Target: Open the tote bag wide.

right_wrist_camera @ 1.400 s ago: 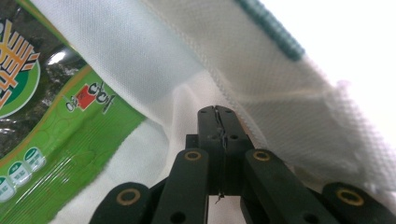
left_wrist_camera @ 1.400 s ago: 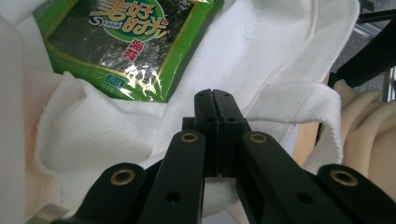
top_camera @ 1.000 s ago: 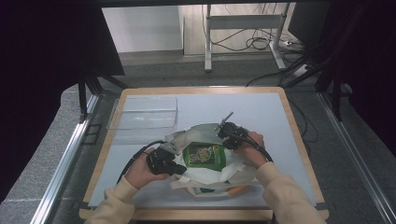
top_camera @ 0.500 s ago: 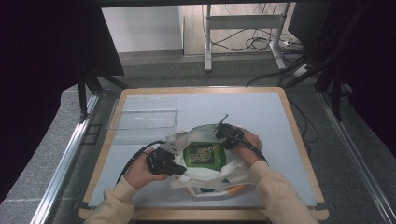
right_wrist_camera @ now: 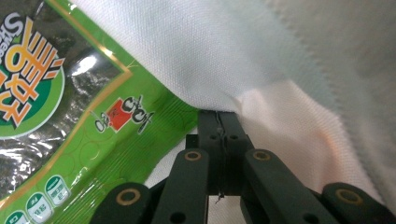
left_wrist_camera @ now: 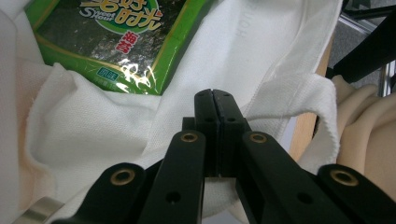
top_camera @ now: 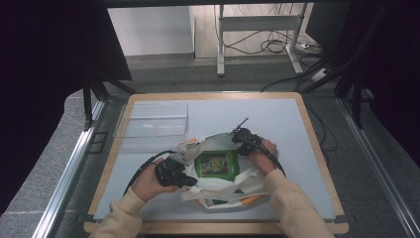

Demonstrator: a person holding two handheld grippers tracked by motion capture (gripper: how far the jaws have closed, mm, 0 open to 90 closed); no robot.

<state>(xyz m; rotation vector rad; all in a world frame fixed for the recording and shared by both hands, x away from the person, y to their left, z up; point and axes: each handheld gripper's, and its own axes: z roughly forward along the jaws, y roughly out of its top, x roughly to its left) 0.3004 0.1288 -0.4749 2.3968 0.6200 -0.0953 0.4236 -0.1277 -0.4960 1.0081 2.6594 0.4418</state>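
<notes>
High view: one white cloth bag (top_camera: pixel 218 186) lies near the front edge of the table (top_camera: pixel 277 119), slightly left of the middle, with one green seaweed packet (top_camera: pixel 216 164) in its open mouth. One clear plastic tray (top_camera: pixel 152 120) sits toward the back left corner, well apart from the bag. I hold two grippers. My left gripper (top_camera: pixel 184 179) is at the bag's left rim and my right gripper (top_camera: pixel 239 147) at its far right rim. In the left gripper view the jaws are pressed together, pinching the bag's cloth. In the right gripper view the jaws are likewise pressed together on the cloth rim, just beside the packet.
</notes>
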